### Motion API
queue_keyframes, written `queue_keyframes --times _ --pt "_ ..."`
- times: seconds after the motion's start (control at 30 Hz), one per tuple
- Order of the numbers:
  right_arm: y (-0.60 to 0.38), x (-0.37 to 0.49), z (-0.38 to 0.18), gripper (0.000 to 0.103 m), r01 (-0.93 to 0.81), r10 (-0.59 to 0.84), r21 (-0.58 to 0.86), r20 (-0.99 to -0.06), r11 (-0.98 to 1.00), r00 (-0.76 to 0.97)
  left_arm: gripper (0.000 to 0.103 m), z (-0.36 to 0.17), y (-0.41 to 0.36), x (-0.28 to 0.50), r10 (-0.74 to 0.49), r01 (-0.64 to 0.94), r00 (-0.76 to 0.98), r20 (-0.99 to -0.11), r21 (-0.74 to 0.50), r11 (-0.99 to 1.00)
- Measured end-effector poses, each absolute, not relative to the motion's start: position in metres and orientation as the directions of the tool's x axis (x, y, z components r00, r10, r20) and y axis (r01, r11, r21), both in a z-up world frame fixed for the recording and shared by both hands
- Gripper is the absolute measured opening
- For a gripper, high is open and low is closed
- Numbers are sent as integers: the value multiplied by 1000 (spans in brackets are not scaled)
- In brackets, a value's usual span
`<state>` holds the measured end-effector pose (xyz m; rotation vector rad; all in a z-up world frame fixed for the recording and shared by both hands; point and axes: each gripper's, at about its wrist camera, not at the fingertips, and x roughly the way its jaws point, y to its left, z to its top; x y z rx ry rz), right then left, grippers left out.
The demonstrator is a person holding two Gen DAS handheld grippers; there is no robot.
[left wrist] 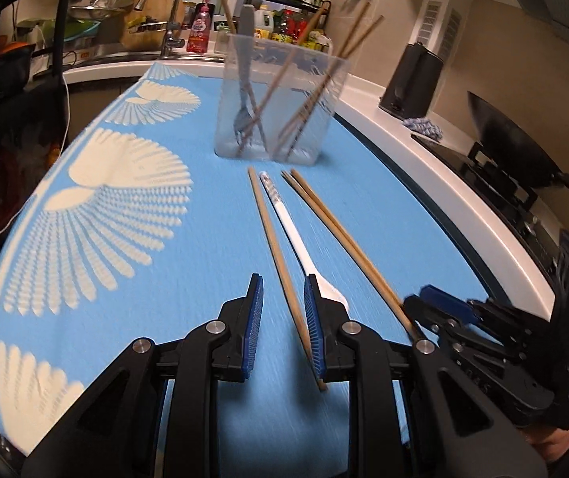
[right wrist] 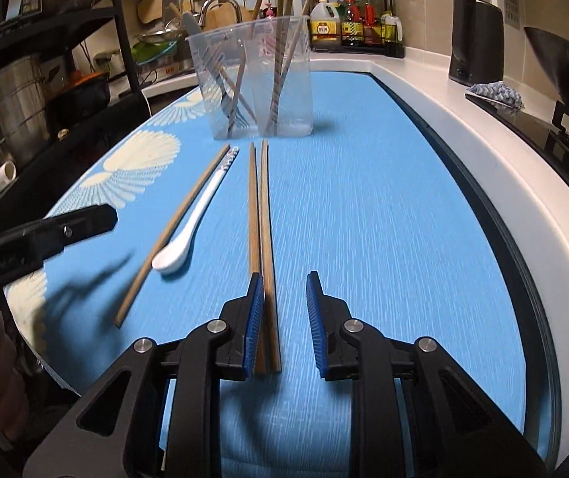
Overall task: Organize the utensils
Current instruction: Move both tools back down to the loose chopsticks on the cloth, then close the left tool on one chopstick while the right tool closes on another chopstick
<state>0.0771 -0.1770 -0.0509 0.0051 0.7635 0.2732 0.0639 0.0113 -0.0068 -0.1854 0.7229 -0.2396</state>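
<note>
Both jaws stand spread and pinch nothing. On the blue mat (right wrist: 364, 199) lie three wooden chopsticks and one white spoon (right wrist: 188, 231). A single chopstick (left wrist: 280, 267) lies between the pads of the left gripper (left wrist: 283, 328); a pair of chopsticks (right wrist: 260, 219) lies between those of the right gripper (right wrist: 284, 318). Behind stands a clear plastic cup (right wrist: 250, 75) with several chopsticks and a fork (right wrist: 226, 103).
</note>
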Motion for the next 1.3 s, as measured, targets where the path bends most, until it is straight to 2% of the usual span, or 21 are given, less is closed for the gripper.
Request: queue_keyframes --times 0.2,0.43,0.67,0.9,1.0,1.07,1.3 --pt "-175 73 -55 21 -251 237 82 -685 965 689 22 -27 -3 60 -281 159 685 -672 -238 958" --pt "-176 72 -54 21 -250 236 80 -682 965 692 21 -32 -12 56 -223 147 707 -671 -169 975" --pt "-175 73 -54 21 -245 229 75 -684 967 692 8 -32 -8 56 -197 133 710 -676 -146 980" --pt "-174 74 -54 20 -240 224 75 -691 968 688 7 -32 -6 57 -188 123 710 -679 -144 982" --pt "-176 74 -54 16 -232 215 70 -691 970 690 7 -32 -5 58 -186 120 710 -679 -144 982" --pt "-177 75 -54 7 -221 207 70 -693 973 691 7 -31 -3 58 -184 115 710 -680 -146 983" --pt "-180 75 -54 6 -207 194 67 -695 976 693 7 -31 -1 59 -179 107 708 -683 -146 983"
